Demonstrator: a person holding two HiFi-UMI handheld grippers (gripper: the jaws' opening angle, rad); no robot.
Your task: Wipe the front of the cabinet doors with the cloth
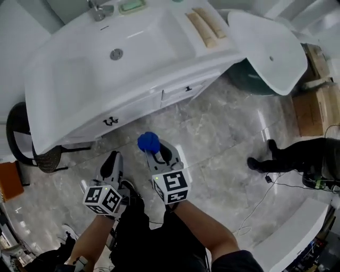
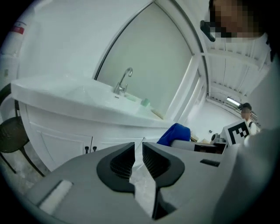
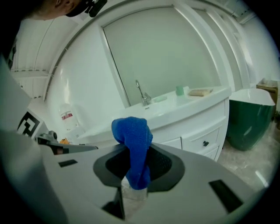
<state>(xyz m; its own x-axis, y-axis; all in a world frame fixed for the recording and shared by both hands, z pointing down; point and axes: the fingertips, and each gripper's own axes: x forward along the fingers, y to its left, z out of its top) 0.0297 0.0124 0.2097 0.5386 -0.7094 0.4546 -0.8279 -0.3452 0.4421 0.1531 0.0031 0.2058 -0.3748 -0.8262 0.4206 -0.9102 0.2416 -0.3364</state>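
Marble floor, white cabinet doors point(image 1: 135, 110) ahead; your right gripper point(image 1: 155, 154) pinches the blue cloth point(image 1: 148, 142), while the left gripper point(image 1: 113, 158) is basically closed and empty.

Bright blue cloth point(image 1: 148, 142), white cabinet doors point(image 1: 133, 109) with black handles point(image 1: 110, 121) at 11 o'clock, grey veined marble floor point(image 1: 223, 138), grey left gripper point(image 1: 113, 162) and right gripper point(image 1: 158, 154) with black-and-white square-patterned marker cubes point(image 1: 171, 187), dark green tub point(image 1: 249, 82) at 2 o'clock

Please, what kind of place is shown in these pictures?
Probably a bathroom, perhaps a showroom or mock-up: a white vanity with a sink and faucet, a green tub with a white rim, and cardboard boxes beside it.
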